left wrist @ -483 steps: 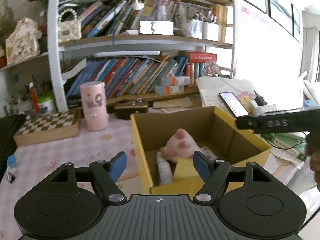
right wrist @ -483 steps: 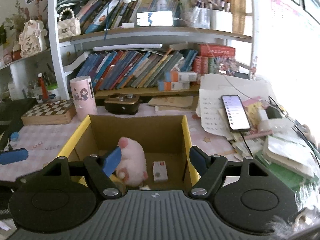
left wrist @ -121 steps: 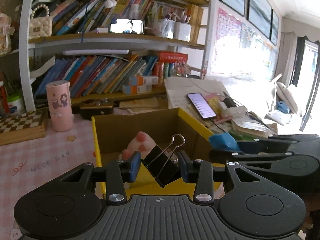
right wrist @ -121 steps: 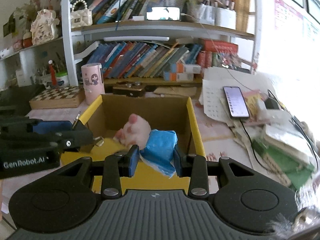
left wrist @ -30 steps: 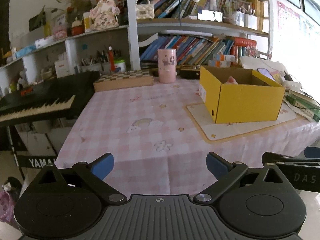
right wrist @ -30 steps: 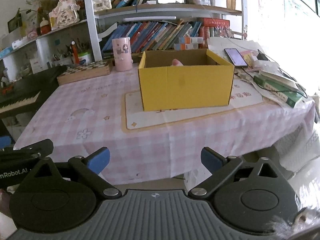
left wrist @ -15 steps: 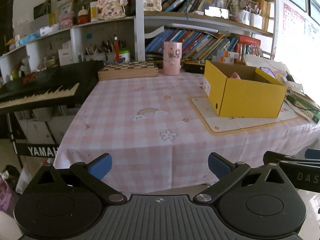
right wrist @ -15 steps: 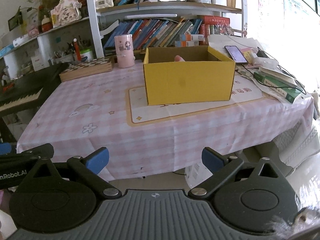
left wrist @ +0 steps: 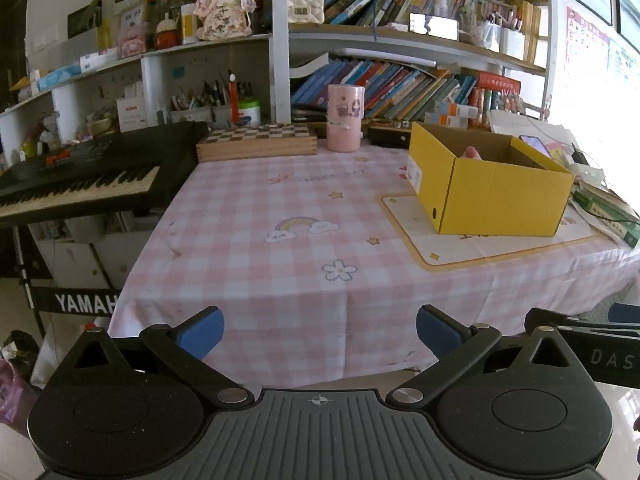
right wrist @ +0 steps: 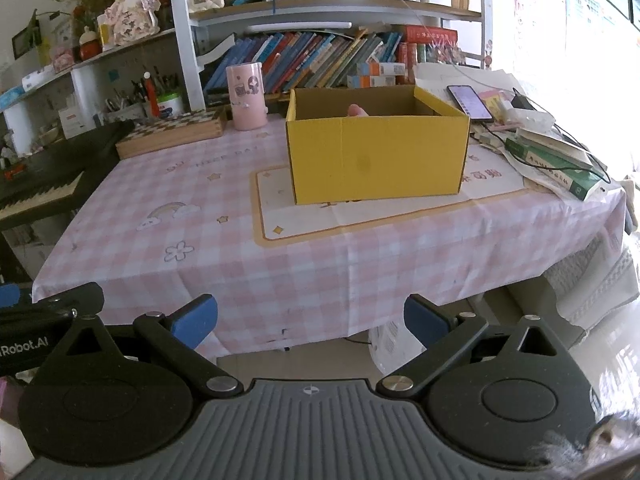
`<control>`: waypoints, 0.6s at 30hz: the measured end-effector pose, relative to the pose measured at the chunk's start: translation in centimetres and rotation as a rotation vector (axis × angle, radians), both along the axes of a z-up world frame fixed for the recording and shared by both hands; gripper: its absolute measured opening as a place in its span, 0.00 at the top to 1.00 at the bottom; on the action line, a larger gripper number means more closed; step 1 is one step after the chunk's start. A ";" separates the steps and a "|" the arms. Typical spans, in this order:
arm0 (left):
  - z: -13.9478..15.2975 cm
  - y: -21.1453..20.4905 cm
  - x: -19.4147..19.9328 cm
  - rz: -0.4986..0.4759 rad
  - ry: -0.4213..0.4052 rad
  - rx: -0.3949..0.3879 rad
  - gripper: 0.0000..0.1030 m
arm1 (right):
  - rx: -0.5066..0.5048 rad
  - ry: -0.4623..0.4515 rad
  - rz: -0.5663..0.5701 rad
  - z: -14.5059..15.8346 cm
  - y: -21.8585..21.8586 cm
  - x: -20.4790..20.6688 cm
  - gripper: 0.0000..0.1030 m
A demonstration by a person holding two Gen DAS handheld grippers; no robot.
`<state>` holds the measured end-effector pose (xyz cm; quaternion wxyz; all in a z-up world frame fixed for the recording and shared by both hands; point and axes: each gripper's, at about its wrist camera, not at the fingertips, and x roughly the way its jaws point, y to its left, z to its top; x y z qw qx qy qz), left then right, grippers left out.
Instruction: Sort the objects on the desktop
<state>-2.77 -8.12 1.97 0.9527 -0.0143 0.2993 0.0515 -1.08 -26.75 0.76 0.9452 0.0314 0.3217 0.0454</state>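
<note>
You are looking at the whole table (left wrist: 248, 216) from in front of its near edge, its pink checked cloth bare across the middle and front, and that reads to me as the sorting step being finished or very nearly so, with nothing loose left on the cloth to collect. The yellow box (right wrist: 376, 160) sits on the pale mat (right wrist: 360, 212) toward the right side of the table, upright and open at the top, and it is where the task's things now lie: only the pink top of a plush toy (right wrist: 356, 110) shows above its rim, and whatever else is inside is hidden by the front wall. Behind it stand the chessboard box (left wrist: 256, 140) and the pink cup (left wrist: 345, 118), near the shelves, and I would judge them fixtures, not items to sort. Your left gripper (left wrist: 320, 330) and right gripper (right wrist: 310, 318) both hang off the table, below its front edge, each with its 2 blue fingers spread wide and nothing between them. If you count the job done, the next move calls only for keeping both tools clear; if you spot a stray item among the books (right wrist: 560, 160) at the right, bring the right gripper in over the cloth, low and level
</note>
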 end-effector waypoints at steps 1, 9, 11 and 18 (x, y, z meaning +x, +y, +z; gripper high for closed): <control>0.0 0.0 0.0 0.000 -0.001 -0.001 0.00 | 0.000 0.001 0.000 0.0 0.0 0.0 0.02; 0.0 0.1 -0.1 -0.006 -0.003 -0.004 0.00 | -0.001 0.009 0.002 -0.1 0.1 -0.1 0.02; 0.0 0.1 -0.2 -0.008 -0.002 -0.004 0.00 | -0.001 0.010 0.002 -0.1 0.1 -0.1 0.02; 0.0 -0.1 -0.3 -0.023 0.000 0.000 0.00 | -0.001 0.005 0.002 -0.2 0.1 -0.2 0.02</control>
